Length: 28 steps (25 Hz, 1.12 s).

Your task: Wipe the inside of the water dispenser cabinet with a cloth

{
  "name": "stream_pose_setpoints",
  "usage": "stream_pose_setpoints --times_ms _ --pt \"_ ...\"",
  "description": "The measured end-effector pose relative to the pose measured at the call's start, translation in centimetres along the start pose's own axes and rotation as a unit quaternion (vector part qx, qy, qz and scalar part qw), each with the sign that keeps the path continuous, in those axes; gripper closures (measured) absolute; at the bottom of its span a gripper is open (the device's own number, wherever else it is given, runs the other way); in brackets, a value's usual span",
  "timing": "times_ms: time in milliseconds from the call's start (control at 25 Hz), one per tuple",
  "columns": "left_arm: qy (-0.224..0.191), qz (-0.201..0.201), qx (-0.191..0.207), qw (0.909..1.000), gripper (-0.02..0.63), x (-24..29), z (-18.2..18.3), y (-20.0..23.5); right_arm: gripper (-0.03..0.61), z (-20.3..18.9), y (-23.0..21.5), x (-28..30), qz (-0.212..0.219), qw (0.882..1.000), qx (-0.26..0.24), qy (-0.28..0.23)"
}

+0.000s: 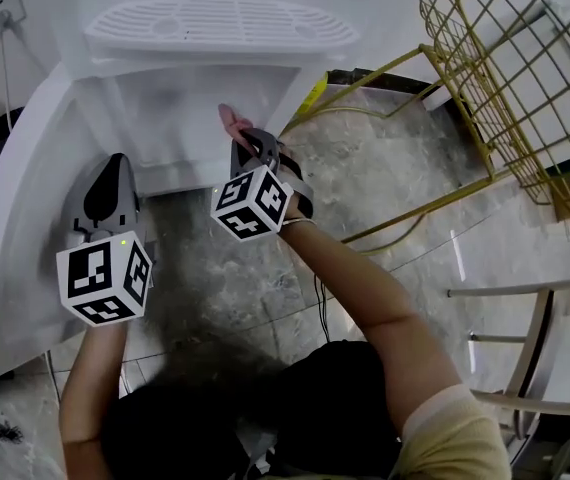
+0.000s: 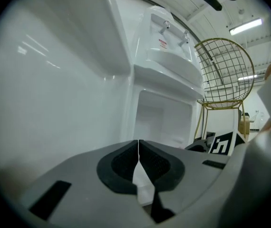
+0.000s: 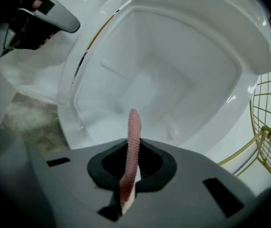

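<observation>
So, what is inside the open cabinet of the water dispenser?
Only bare white walls show inside the cabinet; no item shows there. The pink cloth, shut in the jaws of the right gripper, points into it. That gripper's body covers the cabinet's near edge.

A thin, nubbly pink cloth stands upright at the mouth of the white cabinet, whose door hangs open leftward.

The cabinet stood at twelve o'clock, its door swung out toward nine. The right gripper sat at the cabinet's mouth, the cloth between its jaws. The left gripper lay at its eight o'clock, beside the door. A wire chair stood at two o'clock.
</observation>
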<state>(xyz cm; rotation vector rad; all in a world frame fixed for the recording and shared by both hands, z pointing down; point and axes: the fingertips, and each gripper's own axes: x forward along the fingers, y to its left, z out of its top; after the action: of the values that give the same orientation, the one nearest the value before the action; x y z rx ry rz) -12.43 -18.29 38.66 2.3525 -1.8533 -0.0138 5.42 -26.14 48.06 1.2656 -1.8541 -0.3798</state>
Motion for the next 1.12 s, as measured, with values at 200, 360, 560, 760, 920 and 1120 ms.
stream_pose_setpoints --times_ms 200,360,560,760,920,1120 --pt "-0.014 -0.005 0.009 0.9998 0.598 1.5 -2.3 -1.0 0.552 -0.6 -1.3 -0.3 -0.039 0.998 -0.025 -0.051" --pt "-0.024 -0.004 0.008 0.9997 0.598 1.8 -2.5 -0.9 0.552 0.8 -2.4 -1.4 -0.074 0.992 -0.054 -0.089" --pt "-0.021 0.001 0.007 0.9998 0.598 0.5 -0.7 -0.3 0.552 5.3 -4.8 -4.8 -0.13 0.979 -0.083 -0.135" --pt "-0.036 0.009 0.036 0.9987 0.598 -0.5 1.6 0.5 0.552 8.4 -6.8 -6.9 -0.176 0.965 -0.117 -0.154" --pt "-0.047 0.01 0.049 0.9977 0.598 -0.8 2.7 0.7 0.552 8.6 -7.9 -7.5 -0.203 0.958 -0.136 -0.152" --pt "-0.051 0.005 0.048 0.9975 0.597 -0.7 2.5 0.5 0.552 8.7 -10.3 -7.8 -0.25 0.945 -0.152 -0.146"
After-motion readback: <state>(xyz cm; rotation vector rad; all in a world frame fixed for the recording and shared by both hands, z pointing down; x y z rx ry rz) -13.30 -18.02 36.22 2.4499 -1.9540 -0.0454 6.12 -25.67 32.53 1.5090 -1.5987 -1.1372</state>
